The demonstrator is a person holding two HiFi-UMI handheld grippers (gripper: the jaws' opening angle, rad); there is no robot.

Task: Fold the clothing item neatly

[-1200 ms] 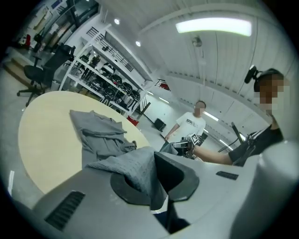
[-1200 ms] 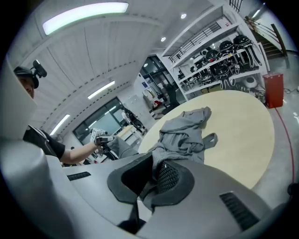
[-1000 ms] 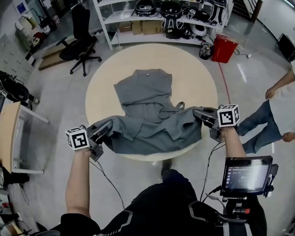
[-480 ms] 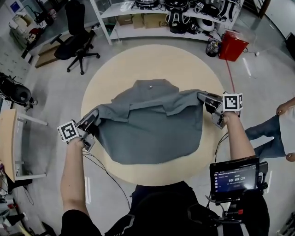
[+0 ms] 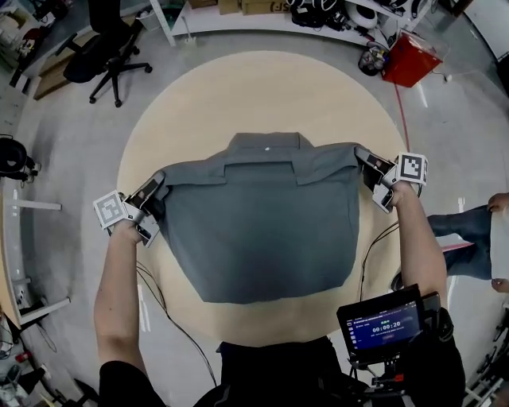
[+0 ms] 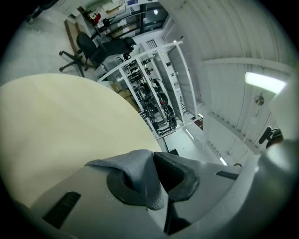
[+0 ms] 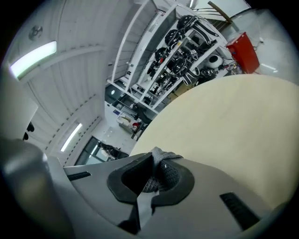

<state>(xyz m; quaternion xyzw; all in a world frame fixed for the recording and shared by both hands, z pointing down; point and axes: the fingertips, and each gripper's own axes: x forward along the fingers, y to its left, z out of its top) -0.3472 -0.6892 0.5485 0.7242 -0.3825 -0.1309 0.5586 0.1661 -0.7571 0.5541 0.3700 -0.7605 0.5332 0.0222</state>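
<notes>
A grey shirt [image 5: 262, 222] is stretched wide above the round beige table [image 5: 270, 87], collar away from me, its lower part hanging toward me. My left gripper [image 5: 159, 181] is shut on the shirt's left shoulder edge; grey cloth [image 6: 140, 175] is bunched between its jaws in the left gripper view. On the other side, my right gripper [image 5: 362, 153] is shut on the right shoulder edge, and a fold of the same cloth [image 7: 161, 158] is pinched between its jaws in the right gripper view.
A black office chair [image 5: 103, 48] stands at the far left. White shelving with gear [image 5: 318, 12] runs along the back, with a red bin [image 5: 409, 60] to its right. A person's leg and hand [image 5: 485, 246] are at the right edge. A screen [image 5: 382, 324] hangs at my chest.
Both grippers have swung the shirt away from me over the table and pulled it wide and flat. The bunched cloth from a second ago now hangs spread out.
</notes>
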